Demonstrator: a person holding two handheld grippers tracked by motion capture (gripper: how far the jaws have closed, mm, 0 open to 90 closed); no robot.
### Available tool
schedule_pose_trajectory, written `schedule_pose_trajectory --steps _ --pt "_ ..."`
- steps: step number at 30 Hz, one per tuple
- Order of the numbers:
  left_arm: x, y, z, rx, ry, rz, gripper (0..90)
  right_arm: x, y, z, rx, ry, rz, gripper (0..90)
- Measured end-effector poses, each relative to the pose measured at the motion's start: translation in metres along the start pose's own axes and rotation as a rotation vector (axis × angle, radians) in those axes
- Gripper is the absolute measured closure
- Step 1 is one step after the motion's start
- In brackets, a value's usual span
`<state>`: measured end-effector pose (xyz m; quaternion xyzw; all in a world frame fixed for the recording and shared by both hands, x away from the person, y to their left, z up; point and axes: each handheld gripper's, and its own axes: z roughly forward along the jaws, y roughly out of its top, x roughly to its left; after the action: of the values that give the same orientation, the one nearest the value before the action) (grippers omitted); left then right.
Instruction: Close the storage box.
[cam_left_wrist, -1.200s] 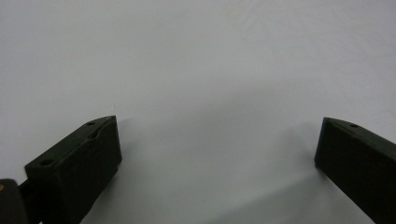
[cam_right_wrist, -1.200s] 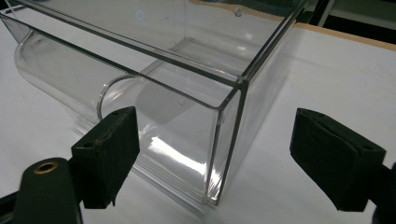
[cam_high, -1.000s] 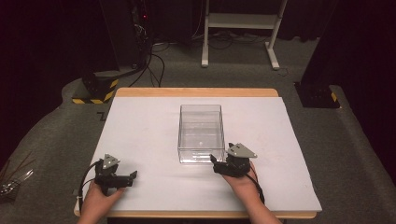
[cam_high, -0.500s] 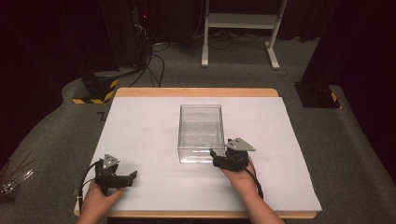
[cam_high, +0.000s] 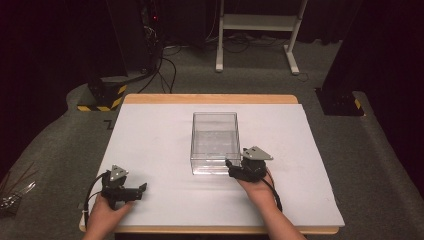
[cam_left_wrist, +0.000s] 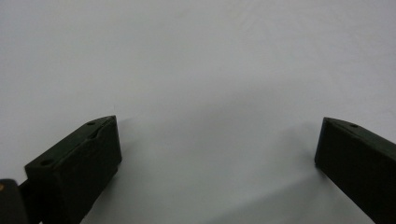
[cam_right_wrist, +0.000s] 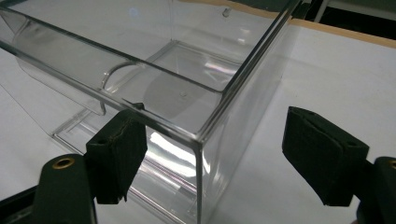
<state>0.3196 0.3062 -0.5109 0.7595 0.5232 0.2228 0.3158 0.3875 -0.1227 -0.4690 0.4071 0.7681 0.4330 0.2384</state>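
Note:
A clear plastic box (cam_high: 214, 141), open at the top and empty, stands in the middle of the white table (cam_high: 150, 145). My right gripper (cam_high: 231, 168) lies at the box's near right corner, pointing left at it. In the right gripper view the corner of the box (cam_right_wrist: 201, 140) stands between the jaws of the right gripper (cam_right_wrist: 219, 163). They have just been closing. The left pad (cam_right_wrist: 116, 158) is at the near wall and the right pad (cam_right_wrist: 322, 158) is apart from the side wall. My left gripper (cam_high: 140, 190) rests open on the table at the near left, with bare white surface between the jaws of the left gripper (cam_left_wrist: 217, 149).
The table has a wooden edge (cam_high: 210, 98) at the back. Beyond it on the dark floor are a white stand (cam_high: 257, 22), cables (cam_high: 165, 65) and a black-and-yellow base (cam_high: 102, 95). A black base (cam_high: 340, 102) sits at the right.
The right gripper has crept up to the box's near right corner and its jaws have narrowed. The left gripper and the box have stayed put.

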Motion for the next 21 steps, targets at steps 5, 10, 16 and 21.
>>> schedule_pose_trajectory --steps 5,10,16,21 --pt "0.0 0.0 0.0 0.0 0.0 0.0 0.6 0.0 -0.001 -0.001 0.001 0.007 0.009 23.1" --pt "0.0 0.0 0.0 0.0 0.0 -0.001 0.6 0.001 -0.002 -0.004 -0.001 0.012 0.013 23.1" --pt "0.0 0.0 0.0 -0.001 0.0 -0.001 0.6 0.002 -0.005 -0.009 -0.008 0.019 0.014 23.2" --pt "0.0 0.0 0.0 0.0 0.0 0.0 0.6 0.004 -0.006 -0.015 -0.017 0.028 0.011 23.5"
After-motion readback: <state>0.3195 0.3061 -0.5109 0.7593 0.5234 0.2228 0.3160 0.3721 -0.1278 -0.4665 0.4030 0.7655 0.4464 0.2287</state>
